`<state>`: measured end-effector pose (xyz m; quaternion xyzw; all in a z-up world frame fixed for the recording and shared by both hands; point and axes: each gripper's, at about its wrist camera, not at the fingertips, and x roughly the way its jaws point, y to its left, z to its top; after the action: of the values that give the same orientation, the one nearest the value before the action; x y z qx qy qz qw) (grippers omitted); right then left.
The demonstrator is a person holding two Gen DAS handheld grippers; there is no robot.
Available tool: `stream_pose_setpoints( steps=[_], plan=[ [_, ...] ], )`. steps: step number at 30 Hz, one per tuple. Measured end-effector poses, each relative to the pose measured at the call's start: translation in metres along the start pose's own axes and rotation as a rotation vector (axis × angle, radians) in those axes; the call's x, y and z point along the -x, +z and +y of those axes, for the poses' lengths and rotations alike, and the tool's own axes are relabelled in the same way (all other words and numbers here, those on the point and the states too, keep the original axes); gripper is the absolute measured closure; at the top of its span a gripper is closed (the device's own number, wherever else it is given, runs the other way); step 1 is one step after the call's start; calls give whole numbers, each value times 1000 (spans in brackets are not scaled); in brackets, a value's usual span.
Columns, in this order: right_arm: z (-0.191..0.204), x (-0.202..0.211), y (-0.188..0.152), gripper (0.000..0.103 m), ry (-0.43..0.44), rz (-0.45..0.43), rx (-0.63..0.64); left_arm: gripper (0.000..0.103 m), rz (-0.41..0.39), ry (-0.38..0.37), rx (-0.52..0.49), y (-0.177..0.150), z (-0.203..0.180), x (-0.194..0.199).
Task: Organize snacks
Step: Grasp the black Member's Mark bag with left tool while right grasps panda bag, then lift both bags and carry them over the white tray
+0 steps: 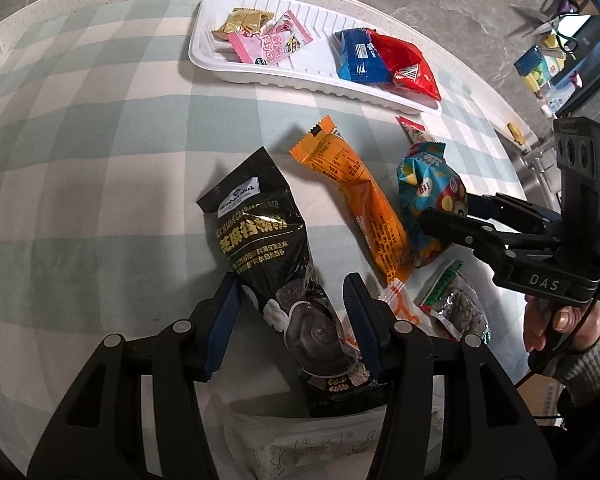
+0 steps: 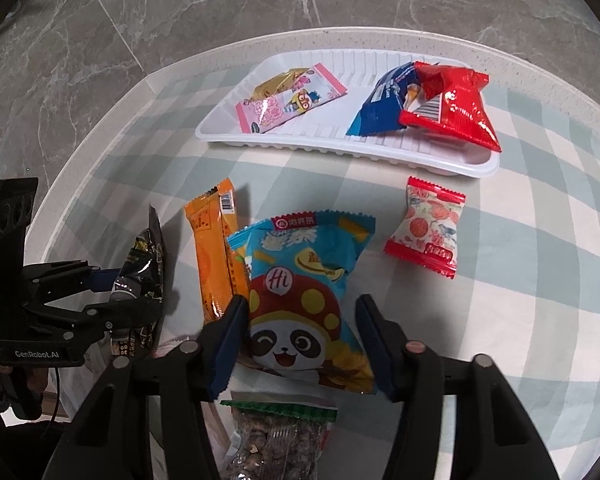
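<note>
A white tray (image 1: 260, 74) at the back of the table holds gold, pink, blue and red snack packs. My left gripper (image 1: 292, 294) is open, its fingers on either side of a black sesame snack bag (image 1: 256, 232) that lies on the checked cloth. My right gripper (image 2: 302, 316) is open around a blue panda snack bag (image 2: 300, 292), which also shows in the left wrist view (image 1: 430, 196). An orange bar (image 1: 356, 192) lies between the two bags. A small red-and-white candy pack (image 2: 428, 226) lies to the right.
A clear bag of seeds (image 2: 278, 436) lies near the table's front edge under the right gripper. The round table has a checked cloth (image 1: 100, 160) and a marble floor beyond. A shelf with clutter (image 1: 556, 64) stands at the far right.
</note>
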<state>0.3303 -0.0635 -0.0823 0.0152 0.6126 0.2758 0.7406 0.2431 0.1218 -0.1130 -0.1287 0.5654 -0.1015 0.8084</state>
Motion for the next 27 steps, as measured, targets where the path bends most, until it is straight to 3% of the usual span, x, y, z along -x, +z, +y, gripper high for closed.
stream_pose_setpoints(
  steps=[3, 9, 20, 27],
  plan=[
    [-1, 0, -1, 57, 11, -6, -5, 71, -5, 3, -1, 1, 2, 0],
    [-11, 6, -1, 59, 58, -22, -54, 78, -13, -43, -2, 0, 0, 0],
    [-50, 25, 0, 60, 196, -62, -261, 81, -35, -99, 51, 9, 10, 11],
    [-57, 28, 4, 60, 236, -72, -316, 81, -54, -117, 74, 21, 19, 19]
  ],
)
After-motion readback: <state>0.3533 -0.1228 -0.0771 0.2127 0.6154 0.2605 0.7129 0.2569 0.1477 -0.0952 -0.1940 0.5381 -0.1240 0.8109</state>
